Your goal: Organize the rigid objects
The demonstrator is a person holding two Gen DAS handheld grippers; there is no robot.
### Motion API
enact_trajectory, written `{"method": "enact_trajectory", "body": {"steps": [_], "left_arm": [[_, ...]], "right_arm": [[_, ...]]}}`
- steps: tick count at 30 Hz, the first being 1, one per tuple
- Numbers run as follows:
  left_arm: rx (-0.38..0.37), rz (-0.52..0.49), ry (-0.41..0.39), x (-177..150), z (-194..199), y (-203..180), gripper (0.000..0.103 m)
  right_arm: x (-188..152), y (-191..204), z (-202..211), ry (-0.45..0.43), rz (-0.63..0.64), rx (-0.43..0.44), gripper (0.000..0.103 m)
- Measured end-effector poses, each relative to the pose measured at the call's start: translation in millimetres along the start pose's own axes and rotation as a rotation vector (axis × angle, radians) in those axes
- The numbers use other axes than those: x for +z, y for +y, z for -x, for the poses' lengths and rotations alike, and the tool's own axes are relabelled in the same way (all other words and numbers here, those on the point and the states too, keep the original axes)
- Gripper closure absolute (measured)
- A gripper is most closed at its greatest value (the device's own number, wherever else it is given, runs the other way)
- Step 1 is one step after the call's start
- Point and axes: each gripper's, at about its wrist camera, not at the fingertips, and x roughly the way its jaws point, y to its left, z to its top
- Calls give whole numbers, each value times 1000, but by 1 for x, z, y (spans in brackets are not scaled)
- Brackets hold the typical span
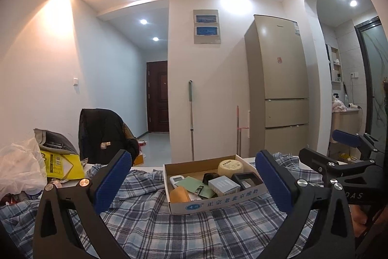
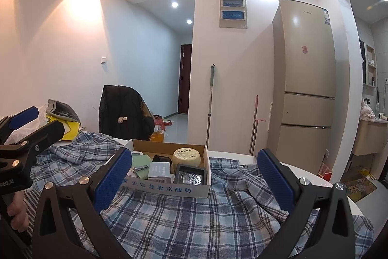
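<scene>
A shallow cardboard box with Chinese print sits on a blue plaid cloth. It holds a round cream tin, a grey-blue carton, a black tray, a green card, an orange item and a white remote. My left gripper is open and empty, just short of the box. My right gripper is open and empty, also near it. Each gripper shows in the other's view.
A yellow bag and a white plastic bag lie at the table's left. A chair with a black jacket stands behind. A fridge, a mop handle and a hallway door are beyond.
</scene>
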Motion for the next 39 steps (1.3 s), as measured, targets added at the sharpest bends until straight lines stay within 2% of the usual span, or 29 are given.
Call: {"method": "enact_trajectory", "body": {"steps": [39], "left_arm": [[-1,4,5,-1,0,0,0]], "right_arm": [[1,-1,1,-5,-4,-7,0]]}}
